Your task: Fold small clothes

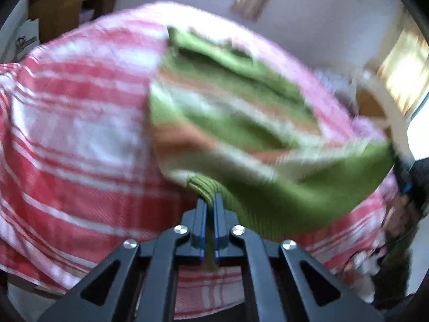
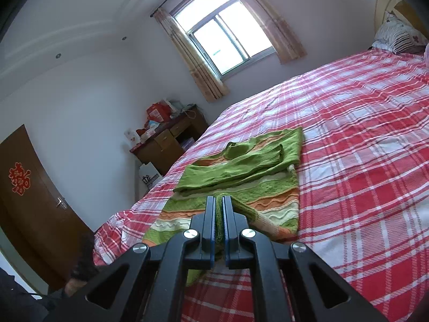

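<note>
A small green knitted sweater [image 2: 241,169] with orange and white stripes lies on the red plaid bed [image 2: 362,139], its sleeves folded across the body. My right gripper [image 2: 219,201] is shut on the sweater's near hem and holds it lifted. In the left wrist view, which is blurred, my left gripper [image 1: 210,198] is shut on a ribbed green edge of the sweater [image 1: 241,123], raised off the bed [image 1: 75,112]. The right gripper's dark body [image 1: 413,179] shows at that view's right edge, at the sweater's other corner.
A wooden desk [image 2: 171,136] with boxes stands beyond the bed's left side under the window [image 2: 222,37]. A brown door [image 2: 29,196] is at left. A pillow [image 2: 399,35] and headboard are at the far right.
</note>
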### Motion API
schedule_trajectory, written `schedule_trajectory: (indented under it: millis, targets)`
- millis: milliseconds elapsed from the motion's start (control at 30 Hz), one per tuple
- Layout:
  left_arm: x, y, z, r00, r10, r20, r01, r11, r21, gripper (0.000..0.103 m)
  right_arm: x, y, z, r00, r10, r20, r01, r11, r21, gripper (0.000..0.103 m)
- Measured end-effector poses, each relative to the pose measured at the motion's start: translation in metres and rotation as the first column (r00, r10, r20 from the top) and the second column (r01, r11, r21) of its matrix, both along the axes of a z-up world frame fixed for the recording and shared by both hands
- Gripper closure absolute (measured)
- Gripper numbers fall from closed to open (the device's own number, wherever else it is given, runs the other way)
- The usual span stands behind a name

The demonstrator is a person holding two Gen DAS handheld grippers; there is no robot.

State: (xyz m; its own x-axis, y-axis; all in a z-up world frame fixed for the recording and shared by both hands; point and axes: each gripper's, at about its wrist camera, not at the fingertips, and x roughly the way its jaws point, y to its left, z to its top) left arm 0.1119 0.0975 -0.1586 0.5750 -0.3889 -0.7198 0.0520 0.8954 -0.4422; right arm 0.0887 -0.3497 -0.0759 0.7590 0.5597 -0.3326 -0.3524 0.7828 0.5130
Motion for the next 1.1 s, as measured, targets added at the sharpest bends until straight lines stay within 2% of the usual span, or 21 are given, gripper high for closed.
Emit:
schedule_trajectory:
  millis: [33, 167, 267, 400, 500, 733, 1100]
  targets:
    - [0.0, 0.01, 0.01, 1.0, 0.004, 0.024, -0.003, 0.998, -0.061, 0.099, 0.0, -0.001, 0.001, 1.0, -0.001, 0.002, 0.001, 1.0, -0.003, 0.099]
    - [0.004, 0.035, 0.048, 0.989, 0.049, 0.137, -0.021, 0.98, -0.2, 0.099, 0.002, 0.0, 0.006, 1.0, 0.001, 0.015, -0.002, 1.0, 0.004, 0.099]
    - [0.026, 0.035, 0.058, 0.985, 0.068, 0.161, -0.028, 0.972, -0.234, 0.099, 0.007, 0.004, 0.011, 1.0, 0.004, 0.027, -0.004, 1.0, 0.001, 0.099]
    - [0.056, 0.031, 0.054, 0.984, 0.098, 0.148, -0.056, 0.963, -0.263, 0.099, 0.021, 0.006, 0.019, 0.999, -0.001, 0.041, 0.001, 1.0, -0.001, 0.099]
    - [0.075, 0.039, 0.053, 0.981, 0.135, 0.141, -0.085, 0.945, -0.316, 0.099, 0.033, 0.006, 0.026, 0.999, -0.004, 0.051, 0.004, 1.0, -0.002, 0.099]
    - [0.118, 0.052, 0.07, 0.966, 0.193, 0.172, -0.131, 0.939, -0.319, 0.1, 0.076, 0.009, 0.046, 0.997, -0.01, 0.07, 0.011, 1.0, -0.017, 0.099]
    - [0.205, 0.048, 0.094, 0.956, 0.195, 0.219, -0.14, 0.96, -0.245, 0.1, 0.158, 0.015, 0.067, 0.997, -0.043, 0.066, 0.047, 0.997, -0.066, 0.099]
